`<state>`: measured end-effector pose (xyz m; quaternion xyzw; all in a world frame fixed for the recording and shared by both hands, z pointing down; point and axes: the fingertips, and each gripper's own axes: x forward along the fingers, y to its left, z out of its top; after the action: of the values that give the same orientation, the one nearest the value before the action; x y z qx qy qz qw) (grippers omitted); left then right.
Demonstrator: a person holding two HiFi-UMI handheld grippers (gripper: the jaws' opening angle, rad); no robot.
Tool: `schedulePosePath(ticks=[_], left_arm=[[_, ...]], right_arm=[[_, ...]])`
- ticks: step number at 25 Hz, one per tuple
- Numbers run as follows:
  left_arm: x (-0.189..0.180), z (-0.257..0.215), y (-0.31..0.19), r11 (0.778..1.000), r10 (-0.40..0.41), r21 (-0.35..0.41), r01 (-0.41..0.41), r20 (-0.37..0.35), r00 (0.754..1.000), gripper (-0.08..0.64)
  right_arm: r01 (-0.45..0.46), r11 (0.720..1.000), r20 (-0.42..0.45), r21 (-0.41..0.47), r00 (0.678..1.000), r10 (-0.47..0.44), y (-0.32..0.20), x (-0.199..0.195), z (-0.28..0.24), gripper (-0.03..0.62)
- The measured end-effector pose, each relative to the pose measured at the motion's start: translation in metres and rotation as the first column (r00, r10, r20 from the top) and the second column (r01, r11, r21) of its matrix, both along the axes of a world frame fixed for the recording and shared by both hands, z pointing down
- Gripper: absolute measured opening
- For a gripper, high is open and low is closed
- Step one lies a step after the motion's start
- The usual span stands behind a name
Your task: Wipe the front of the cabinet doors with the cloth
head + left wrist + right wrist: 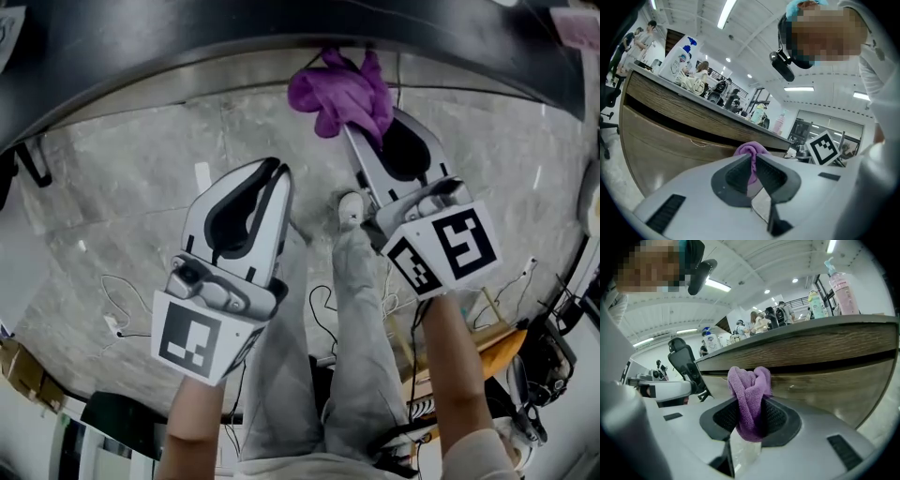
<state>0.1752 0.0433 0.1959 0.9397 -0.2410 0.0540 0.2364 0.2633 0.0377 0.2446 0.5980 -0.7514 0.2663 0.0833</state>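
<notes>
My right gripper [364, 129] is shut on a bunched purple cloth [342, 90], which it holds close under the dark counter edge [234, 33]. In the right gripper view the cloth [749, 389] bulges out between the jaws of the right gripper [750, 411], just short of the wooden cabinet door [825, 376]. My left gripper [278, 170] hangs lower and to the left, shut with nothing in it. In the left gripper view its jaws [753, 161] point at the cabinet front [656, 140], with the cloth [751, 150] showing beyond them.
The person's legs in grey trousers [361, 328] stand on a marble floor [122, 216] below the grippers. Thin cables [117, 323] lie on the floor at left, an orange-edged cart [502, 352] at right. Bottles [841, 284] stand on the counter; an office chair [686, 363] is nearby.
</notes>
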Motion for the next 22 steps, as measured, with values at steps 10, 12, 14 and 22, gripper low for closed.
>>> schedulePosePath(ticks=[10, 12, 14, 22], left_arm=[[0.054, 0.009, 0.007, 0.995, -0.096, 0.031, 0.095, 0.038, 0.995, 0.034], [0.074, 0.005, 0.014, 0.991, -0.129, 0.034, 0.127, 0.042, 0.991, 0.034], [0.080, 0.001, 0.021, 0.989, -0.148, 0.036, 0.146, 0.049, 0.988, 0.034], [0.091, 0.012, 0.026, 0.989, -0.146, 0.035, 0.144, 0.065, 0.987, 0.034]], right_arm=[[-0.126, 0.992, 0.050, 0.031, 0.991, 0.124, -0.017, 0.062, 0.001, 0.120], [-0.135, 0.990, 0.056, 0.032, 0.989, 0.134, -0.007, 0.089, -0.001, 0.120], [-0.139, 0.990, 0.062, 0.026, 0.989, 0.137, 0.001, 0.104, -0.002, 0.120], [-0.152, 0.988, 0.044, -0.012, 0.987, 0.153, 0.011, 0.133, 0.022, 0.120]])
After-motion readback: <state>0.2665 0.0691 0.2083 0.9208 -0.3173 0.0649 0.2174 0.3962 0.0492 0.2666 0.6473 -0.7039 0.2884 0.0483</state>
